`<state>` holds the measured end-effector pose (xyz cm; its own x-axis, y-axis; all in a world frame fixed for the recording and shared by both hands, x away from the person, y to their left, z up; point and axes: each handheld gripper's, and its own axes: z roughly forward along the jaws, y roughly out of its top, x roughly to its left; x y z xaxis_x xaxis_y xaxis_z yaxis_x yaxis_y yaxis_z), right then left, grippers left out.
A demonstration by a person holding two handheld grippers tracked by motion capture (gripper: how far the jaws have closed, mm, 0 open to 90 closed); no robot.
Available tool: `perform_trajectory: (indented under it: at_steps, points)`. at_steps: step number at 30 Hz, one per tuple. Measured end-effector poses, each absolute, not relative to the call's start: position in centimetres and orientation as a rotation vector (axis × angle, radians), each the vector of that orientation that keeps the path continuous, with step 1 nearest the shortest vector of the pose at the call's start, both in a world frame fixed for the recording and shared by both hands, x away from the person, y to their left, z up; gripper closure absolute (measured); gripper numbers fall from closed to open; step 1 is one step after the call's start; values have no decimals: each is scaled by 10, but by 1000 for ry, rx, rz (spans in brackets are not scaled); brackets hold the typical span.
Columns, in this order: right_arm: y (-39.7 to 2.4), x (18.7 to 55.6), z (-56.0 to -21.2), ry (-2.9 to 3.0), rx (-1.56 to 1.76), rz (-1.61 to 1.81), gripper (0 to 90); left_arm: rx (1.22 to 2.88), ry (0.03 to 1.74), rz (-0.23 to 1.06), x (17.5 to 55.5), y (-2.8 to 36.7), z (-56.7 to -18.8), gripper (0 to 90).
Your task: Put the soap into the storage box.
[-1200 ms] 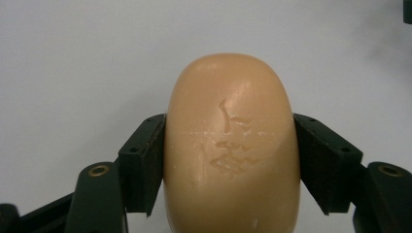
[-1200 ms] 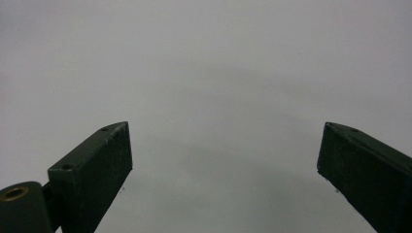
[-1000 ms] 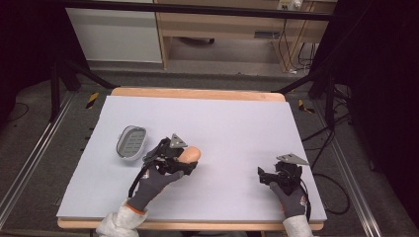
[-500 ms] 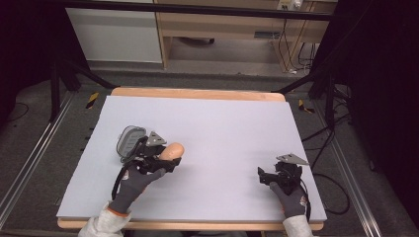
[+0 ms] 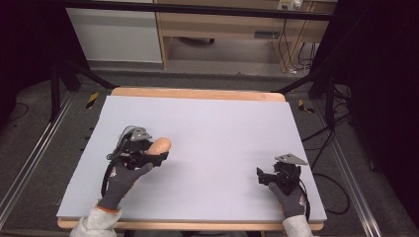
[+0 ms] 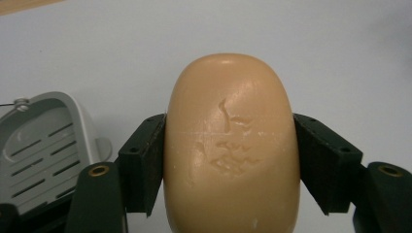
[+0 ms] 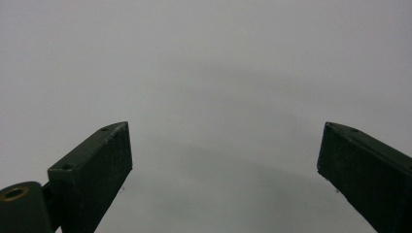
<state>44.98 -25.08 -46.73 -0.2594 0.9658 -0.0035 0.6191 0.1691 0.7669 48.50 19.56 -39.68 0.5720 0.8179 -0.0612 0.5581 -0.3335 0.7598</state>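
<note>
Two grippers are seen over the table (image 5: 222,123). A tan soap bar (image 6: 231,145) is pinched by the left gripper (image 5: 157,157) just beside a grey soap dish (image 6: 39,145). The right gripper (image 5: 260,174) is held spread wide near the table's right edge, nothing between its jaws.

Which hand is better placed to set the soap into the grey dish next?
Left. The left tool is already shut on the soap bar, and the grey soap dish sits right beside it in the left gripper view. The right tool is open and empty, resting near the table's far right.
</note>
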Motion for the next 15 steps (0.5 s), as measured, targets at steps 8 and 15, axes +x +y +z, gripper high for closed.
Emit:
perform_trajectory:
  at_steps: [8,15]
  points:
    - [-250,450,-467,1955,1486,910,59,1995,1157,456,495,216,-395,318]
    - [-250,451,-467,1956,1486,911,59,1961,1207,471,506,231,-396,318]
